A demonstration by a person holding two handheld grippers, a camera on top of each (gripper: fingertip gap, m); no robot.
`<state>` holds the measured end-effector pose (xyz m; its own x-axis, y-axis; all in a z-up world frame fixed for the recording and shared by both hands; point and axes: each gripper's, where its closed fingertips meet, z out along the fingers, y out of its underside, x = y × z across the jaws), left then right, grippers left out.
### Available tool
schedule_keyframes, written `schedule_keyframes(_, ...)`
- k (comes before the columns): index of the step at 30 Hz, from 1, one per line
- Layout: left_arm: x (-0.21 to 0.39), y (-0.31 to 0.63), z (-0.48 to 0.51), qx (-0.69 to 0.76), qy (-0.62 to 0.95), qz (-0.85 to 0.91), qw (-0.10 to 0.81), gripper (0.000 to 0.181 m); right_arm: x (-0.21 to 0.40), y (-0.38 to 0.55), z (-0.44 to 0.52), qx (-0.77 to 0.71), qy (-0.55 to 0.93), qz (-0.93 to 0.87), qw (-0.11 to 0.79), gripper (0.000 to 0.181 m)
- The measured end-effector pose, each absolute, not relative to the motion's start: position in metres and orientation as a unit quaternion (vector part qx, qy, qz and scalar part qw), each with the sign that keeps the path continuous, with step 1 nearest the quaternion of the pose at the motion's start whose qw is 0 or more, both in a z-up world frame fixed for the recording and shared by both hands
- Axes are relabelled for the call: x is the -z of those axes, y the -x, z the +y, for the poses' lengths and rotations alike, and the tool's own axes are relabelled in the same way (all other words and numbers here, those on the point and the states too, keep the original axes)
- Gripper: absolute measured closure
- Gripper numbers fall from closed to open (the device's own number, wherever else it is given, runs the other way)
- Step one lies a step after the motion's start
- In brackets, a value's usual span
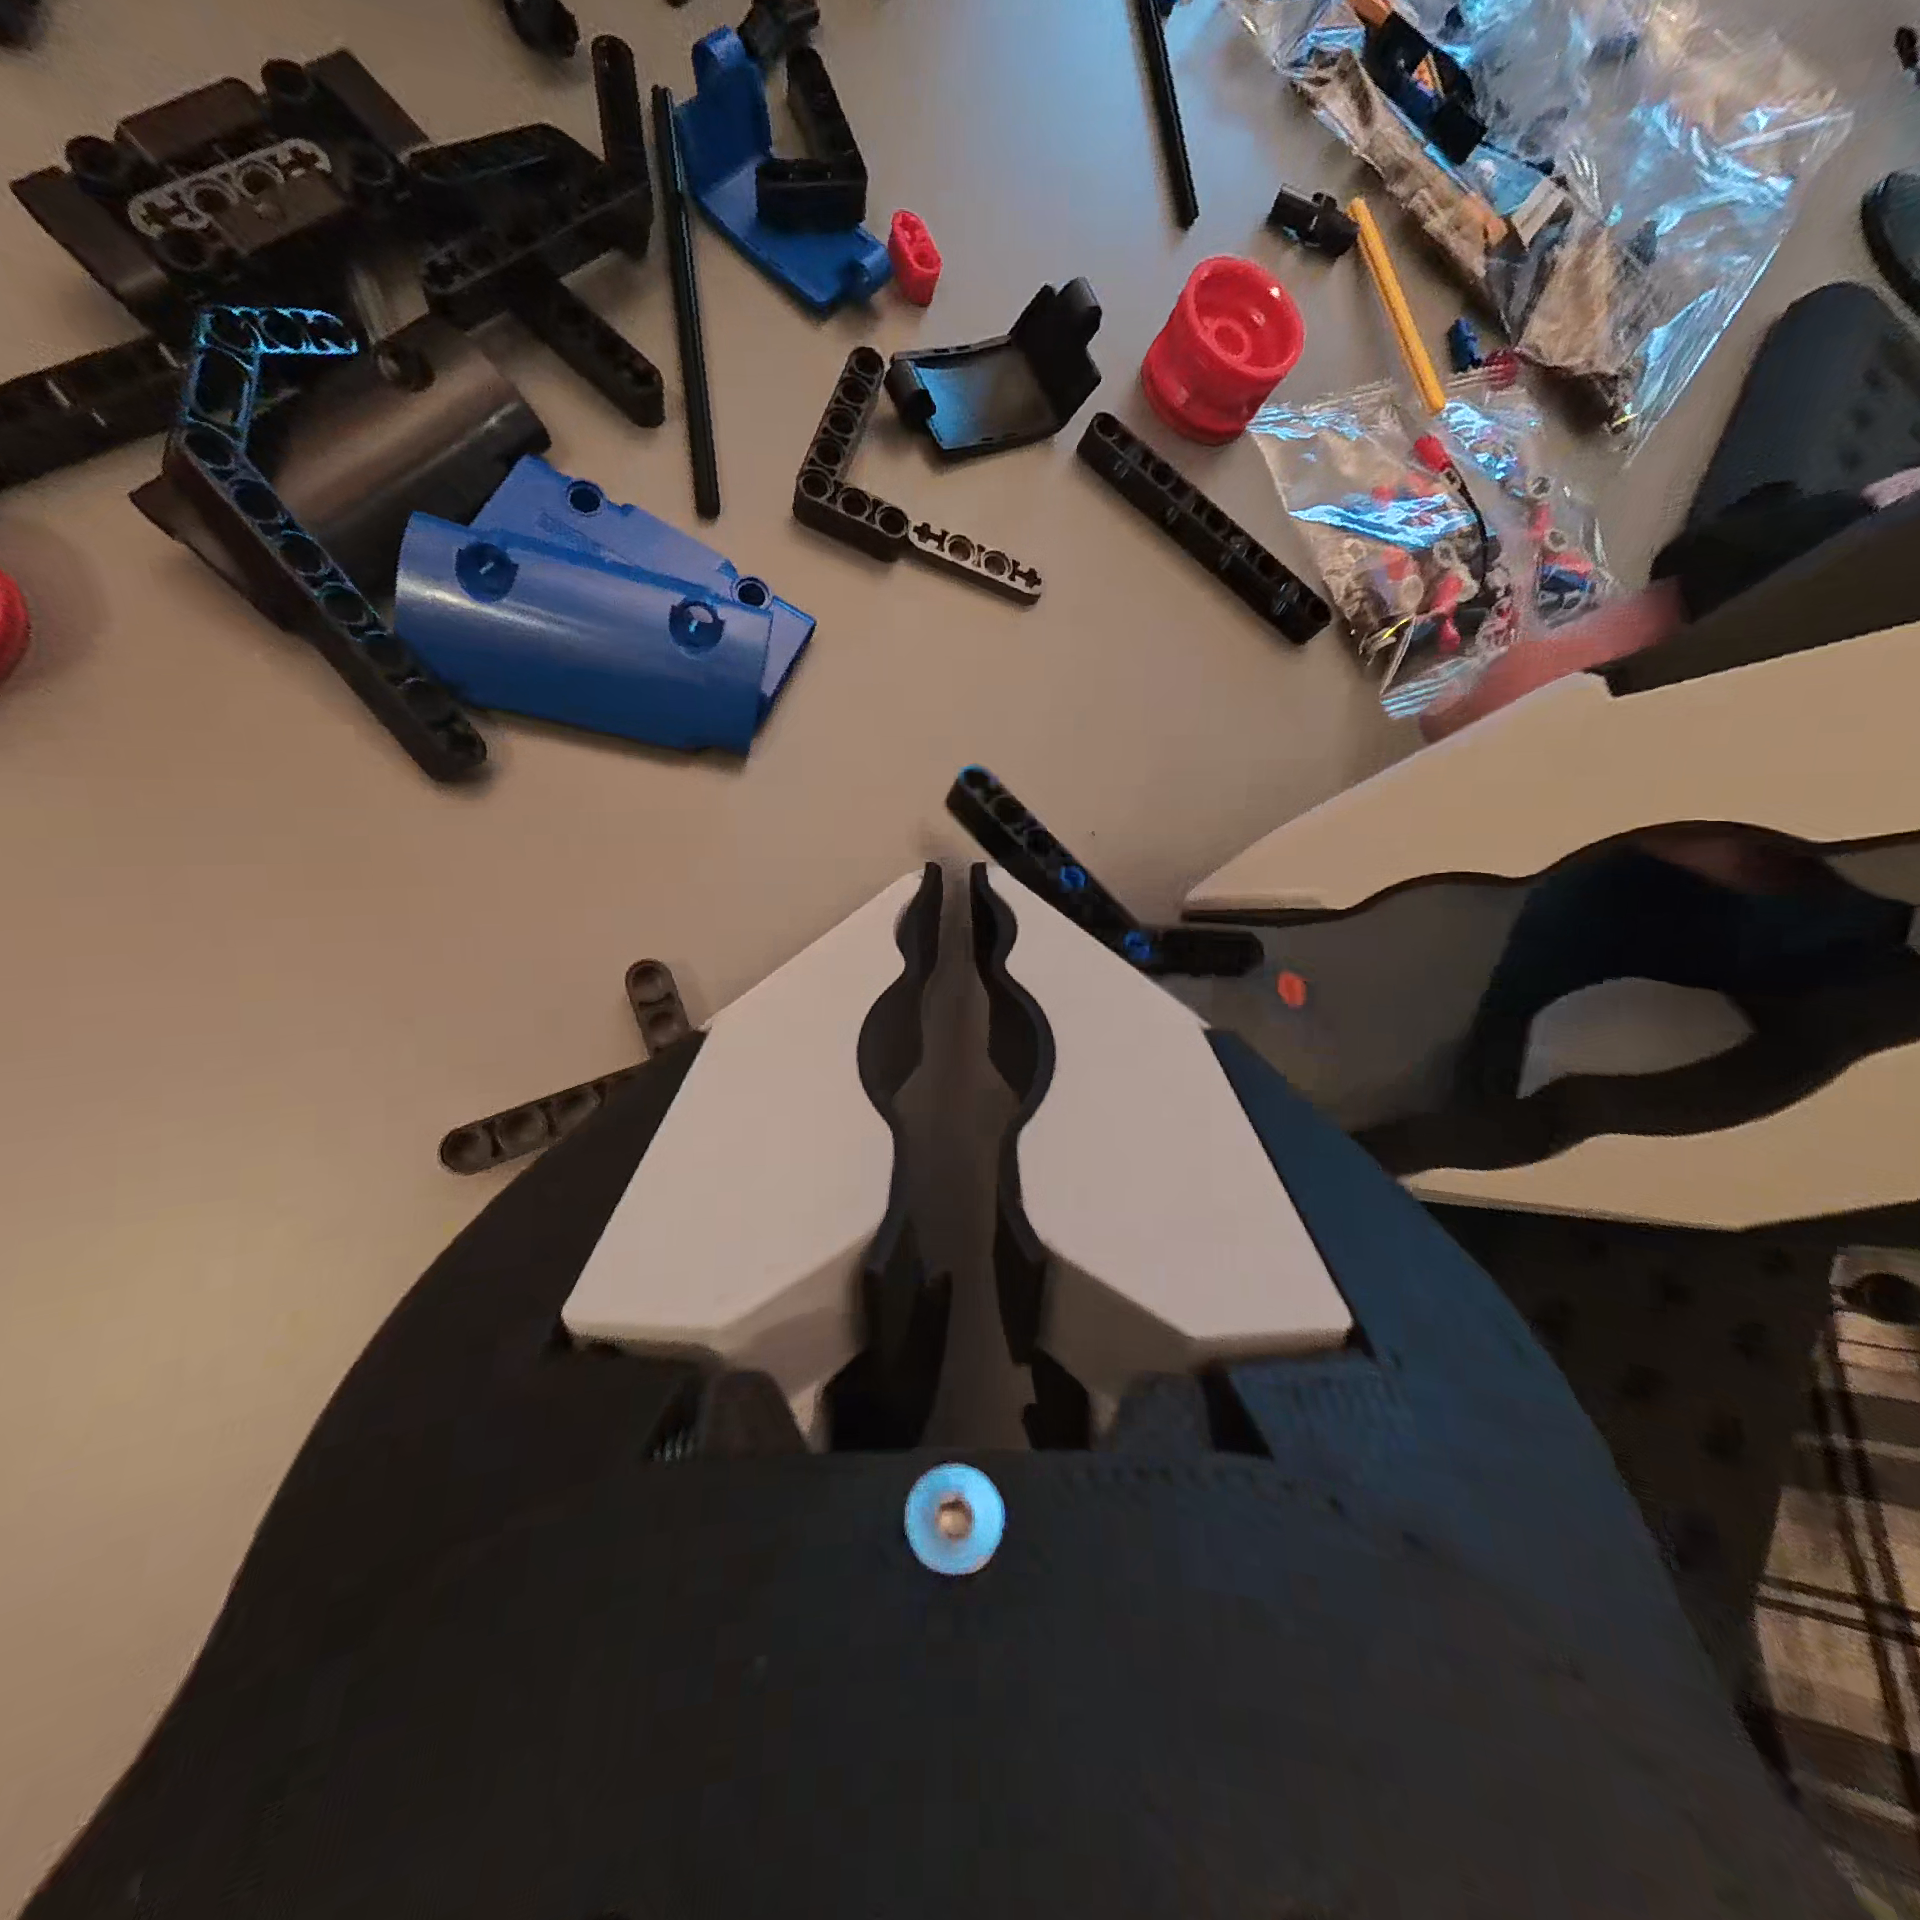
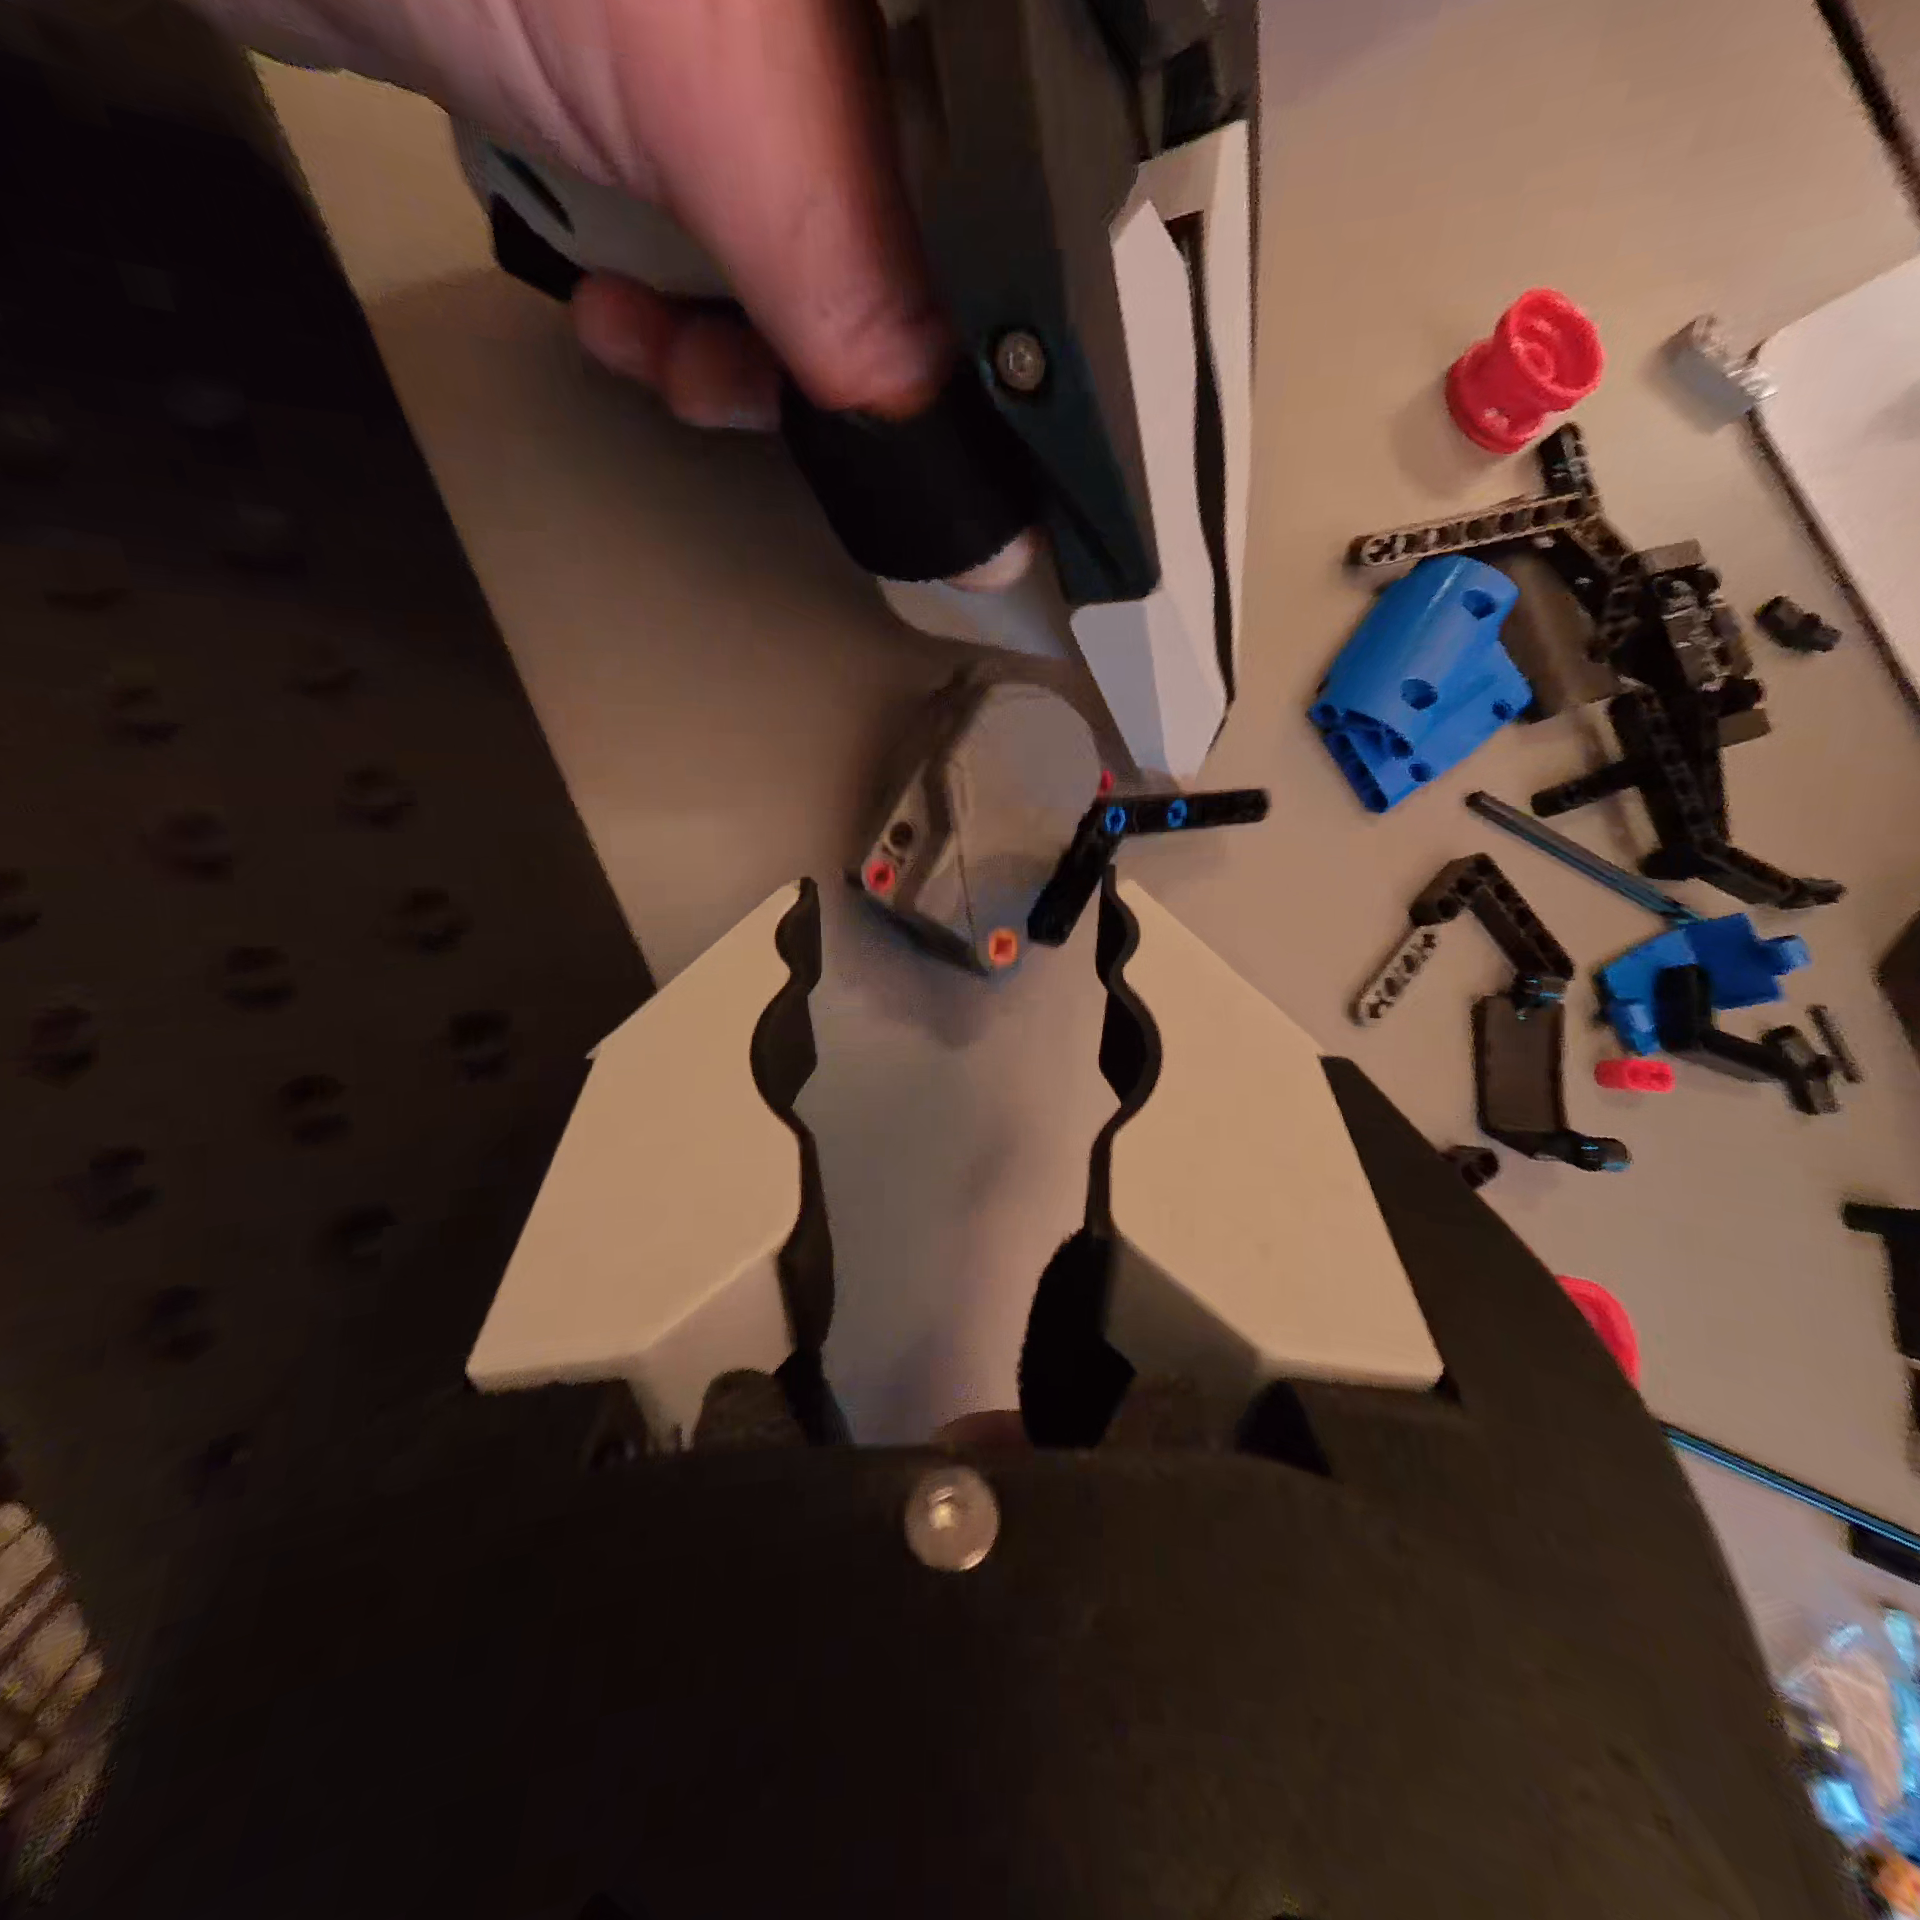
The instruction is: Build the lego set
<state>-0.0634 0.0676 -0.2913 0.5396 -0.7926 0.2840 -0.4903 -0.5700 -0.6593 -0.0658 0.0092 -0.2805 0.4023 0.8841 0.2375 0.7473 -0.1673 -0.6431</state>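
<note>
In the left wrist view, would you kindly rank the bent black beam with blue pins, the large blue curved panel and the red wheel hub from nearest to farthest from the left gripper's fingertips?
From the left gripper:
1. Bent black beam with blue pins, just ahead, slightly right of the tips.
2. Large blue curved panel, ahead and to the left.
3. Red wheel hub, farthest, ahead and to the right.

Beige table [image 1: 260, 935]; blue curved panel [image 1: 592, 613]; red wheel hub [image 1: 1226, 343]; yellow axle [image 1: 1397, 301]; black-white plaid cloth [image 1: 1849, 1558].
</note>
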Motion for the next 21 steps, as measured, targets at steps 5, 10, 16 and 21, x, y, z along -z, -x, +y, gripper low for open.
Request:
schedule_keyframes(5, 0.286, 0.063, 0.071, 0.296, 0.831, 0.386, 0.271, 0.177, 0.271, 0.057, 0.002, -0.125, 0.759, -0.528, 0.361, 0.116)
schedule_keyframes(10, 0.281, 0.067, 0.077, 0.278, 0.828, 0.389, 0.295, 0.176, 0.261, 0.031, 0.005, -0.134, 0.761, -0.514, 0.373, 0.117)
schedule_keyframes(16, 0.266, 0.063, 0.078, 0.265, 0.801, 0.417, 0.337, 0.164, 0.242, -0.022, 0.03, -0.094, 0.757, -0.509, 0.399, 0.129)
schedule_keyframes(21, 0.248, 0.055, 0.084, 0.274, 0.77, 0.422, 0.392, 0.166, 0.226, -0.069, 0.055, -0.074, 0.773, -0.469, 0.421, 0.13)
